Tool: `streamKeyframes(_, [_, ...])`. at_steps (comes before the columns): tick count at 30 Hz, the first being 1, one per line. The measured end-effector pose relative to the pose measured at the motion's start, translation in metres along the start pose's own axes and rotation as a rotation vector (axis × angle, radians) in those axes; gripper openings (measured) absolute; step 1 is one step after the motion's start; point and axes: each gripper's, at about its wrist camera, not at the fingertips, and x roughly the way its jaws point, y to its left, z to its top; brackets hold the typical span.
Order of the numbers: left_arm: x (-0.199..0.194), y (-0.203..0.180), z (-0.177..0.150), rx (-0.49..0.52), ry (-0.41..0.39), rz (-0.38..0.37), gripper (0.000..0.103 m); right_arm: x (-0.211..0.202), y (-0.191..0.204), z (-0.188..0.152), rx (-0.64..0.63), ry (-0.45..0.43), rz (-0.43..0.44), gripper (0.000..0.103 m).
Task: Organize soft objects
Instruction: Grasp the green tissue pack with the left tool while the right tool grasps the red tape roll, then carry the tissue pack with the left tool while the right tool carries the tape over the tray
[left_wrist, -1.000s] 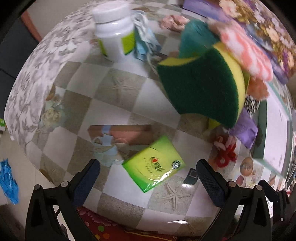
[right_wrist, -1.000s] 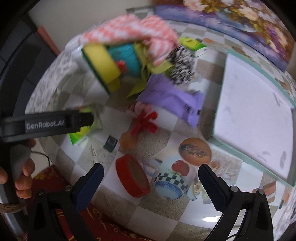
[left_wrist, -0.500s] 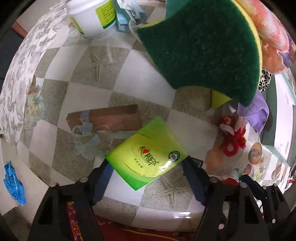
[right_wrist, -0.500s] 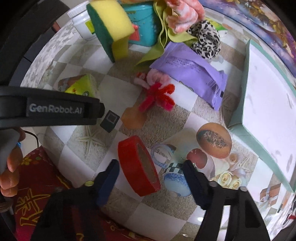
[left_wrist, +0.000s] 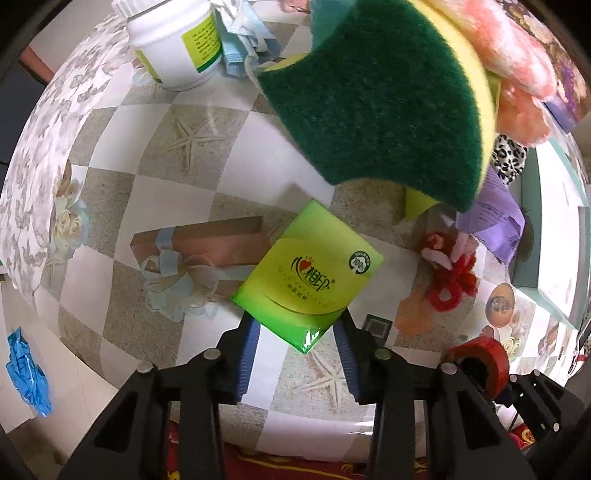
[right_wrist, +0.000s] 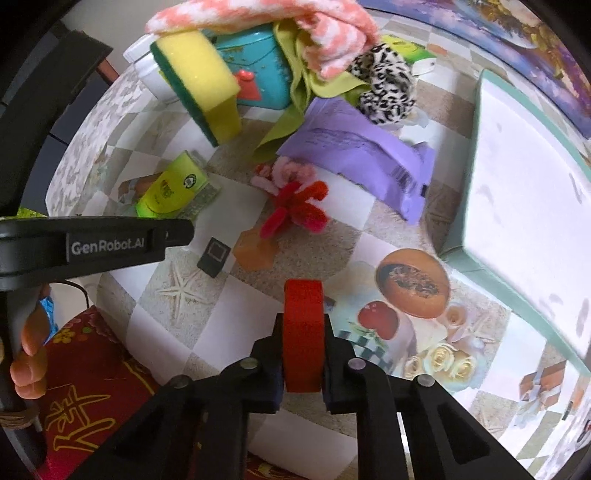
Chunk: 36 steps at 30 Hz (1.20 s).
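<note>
At six o'clock in each wrist view: left gripper, spread wide a second ago, closing around green tissue pack; right gripper now pinching red tape roll. Both ready for lifting.

We cannot see the near corner of the green tissue pack. The sponge hides the far right pile. The white tray is cut off at right.

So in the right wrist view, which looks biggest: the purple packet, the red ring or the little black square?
1. Purple packet.
2. Red ring, though it is nearest the camera.
3. Black square.
</note>
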Motion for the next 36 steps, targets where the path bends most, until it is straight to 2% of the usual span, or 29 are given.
streamKeyframes(6, [-0.017, -0.012, -0.001, 0.023, -0.012, -0.021, 0.037, -0.026, -0.027, -0.004, 0.056, -0.057, 0.019, 0.016])
streamKeyframes(13, [-0.033, -0.03, -0.006, 0.063, -0.048, -0.037, 0.024, -0.066, -0.068, -0.002, 0.171, -0.18, 0.039, 0.016])
streamKeyframes(17, [-0.039, -0.038, -0.004, 0.059, -0.043, -0.046, 0.021, -0.072, -0.081, -0.001, 0.201, -0.188, 0.025, 0.016])
streamKeyframes(22, [-0.03, -0.027, -0.003, 0.033, -0.005, -0.068, 0.02, -0.082, -0.086, 0.006, 0.178, -0.182, 0.017, 0.016])
streamKeyframes(24, [-0.027, -0.03, -0.003, 0.015, 0.006, -0.067, 0.02, -0.077, -0.073, 0.0, 0.171, -0.18, 0.008, 0.016])
streamKeyframes(27, [-0.023, -0.028, 0.001, 0.002, 0.025, -0.071, 0.022, -0.069, -0.072, -0.002, 0.165, -0.172, -0.001, 0.016])
streamKeyframes(28, [-0.021, -0.029, 0.001, 0.011, 0.03, -0.069, 0.026, -0.067, -0.072, -0.002, 0.163, -0.17, -0.003, 0.016])
streamKeyframes(29, [-0.022, -0.032, 0.002, 0.027, 0.031, -0.064, 0.03, -0.067, -0.072, -0.001, 0.161, -0.167, -0.004, 0.016])
streamKeyframes(30, [-0.021, -0.033, 0.004, 0.041, 0.03, -0.055, 0.041, -0.066, -0.071, -0.001, 0.159, -0.166, -0.006, 0.016])
streamKeyframes(31, [-0.02, -0.035, 0.007, 0.053, 0.026, -0.04, 0.048, -0.067, -0.071, -0.001, 0.158, -0.164, -0.007, 0.016])
streamKeyframes(36, [-0.033, -0.058, 0.017, 0.166, 0.004, 0.06, 0.048, -0.064, -0.07, 0.0, 0.155, -0.163, -0.01, 0.016])
